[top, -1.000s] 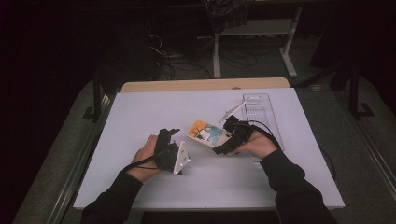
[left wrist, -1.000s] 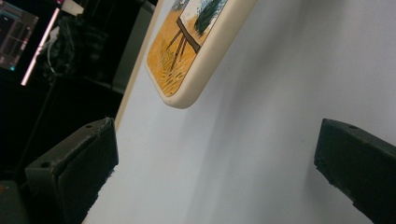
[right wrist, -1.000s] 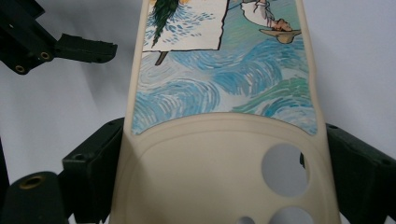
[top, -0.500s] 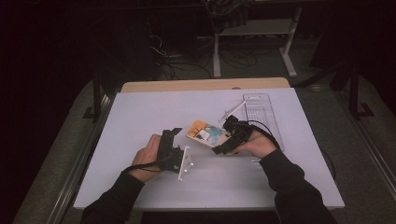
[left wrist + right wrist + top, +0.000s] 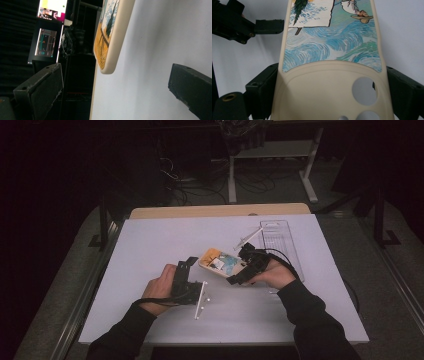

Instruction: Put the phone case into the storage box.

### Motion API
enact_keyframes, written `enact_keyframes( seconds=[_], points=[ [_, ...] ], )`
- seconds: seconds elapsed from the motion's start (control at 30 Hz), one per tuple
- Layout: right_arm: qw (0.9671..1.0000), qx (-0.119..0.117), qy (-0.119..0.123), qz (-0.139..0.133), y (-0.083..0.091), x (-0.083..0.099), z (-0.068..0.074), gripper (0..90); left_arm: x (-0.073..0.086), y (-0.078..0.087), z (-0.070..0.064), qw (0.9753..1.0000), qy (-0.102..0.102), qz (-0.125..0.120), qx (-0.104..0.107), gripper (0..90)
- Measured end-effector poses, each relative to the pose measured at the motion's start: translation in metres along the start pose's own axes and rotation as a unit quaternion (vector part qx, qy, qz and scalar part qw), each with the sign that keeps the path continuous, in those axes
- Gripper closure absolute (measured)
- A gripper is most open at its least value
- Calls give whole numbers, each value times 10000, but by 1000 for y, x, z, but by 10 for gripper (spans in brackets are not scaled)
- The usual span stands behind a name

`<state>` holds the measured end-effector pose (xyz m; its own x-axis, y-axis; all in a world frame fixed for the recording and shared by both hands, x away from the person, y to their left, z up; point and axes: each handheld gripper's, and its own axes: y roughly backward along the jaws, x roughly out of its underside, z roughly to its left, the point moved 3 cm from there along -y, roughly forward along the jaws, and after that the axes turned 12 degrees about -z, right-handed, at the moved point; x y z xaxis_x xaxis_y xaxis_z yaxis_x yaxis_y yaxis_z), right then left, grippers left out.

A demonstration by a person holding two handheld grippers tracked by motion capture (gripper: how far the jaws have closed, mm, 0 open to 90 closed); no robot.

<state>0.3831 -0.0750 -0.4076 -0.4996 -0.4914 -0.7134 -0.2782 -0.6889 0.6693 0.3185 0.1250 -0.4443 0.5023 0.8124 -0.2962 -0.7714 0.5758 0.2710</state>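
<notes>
A cream phone case (image 5: 219, 262) with a blue and orange painting lies at the middle of the white table. My right gripper (image 5: 238, 274) is shut on its camera-hole end; in the right gripper view the case (image 5: 329, 75) sits between the two jaws of this gripper (image 5: 332, 90), which touch its sides. My left gripper (image 5: 195, 273) lies on its side just left of the case, open and holding nothing. In the left gripper view its jaws (image 5: 115, 87) stand wide apart, and the case's rounded orange corner (image 5: 107, 47) is ahead of them, not touched.
Thin white stick-like pieces (image 5: 200, 299) lie on the table by my left hand. A clear plastic tray (image 5: 280, 240) stands at the back right, with another white stick (image 5: 248, 238) beside it. Beyond the white table (image 5: 150, 240), the room is dark, with desks and cables.
My left gripper has turned and shifted right, so its jaws now point at the case, and the white pieces have come into sight beside it. My right gripper has held still on the case.
</notes>
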Motion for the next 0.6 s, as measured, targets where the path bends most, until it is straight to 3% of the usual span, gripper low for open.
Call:
enact_keyframes(
  seconds=[0.27,0.4,0.6],
  points=[
    [10000,-33,8,-28,-4,-9,3,98,-1,-1,0,9998,-177,-10,-112,0],
    [9998,-47,199,-23,-8,-15,6,98,-1,-1,0,9998,-153,-5,-104,0],
    [9994,-151,279,-121,-14,-26,11,98,-1,-1,1,9997,-192,-2,-155,0]
  ],
)
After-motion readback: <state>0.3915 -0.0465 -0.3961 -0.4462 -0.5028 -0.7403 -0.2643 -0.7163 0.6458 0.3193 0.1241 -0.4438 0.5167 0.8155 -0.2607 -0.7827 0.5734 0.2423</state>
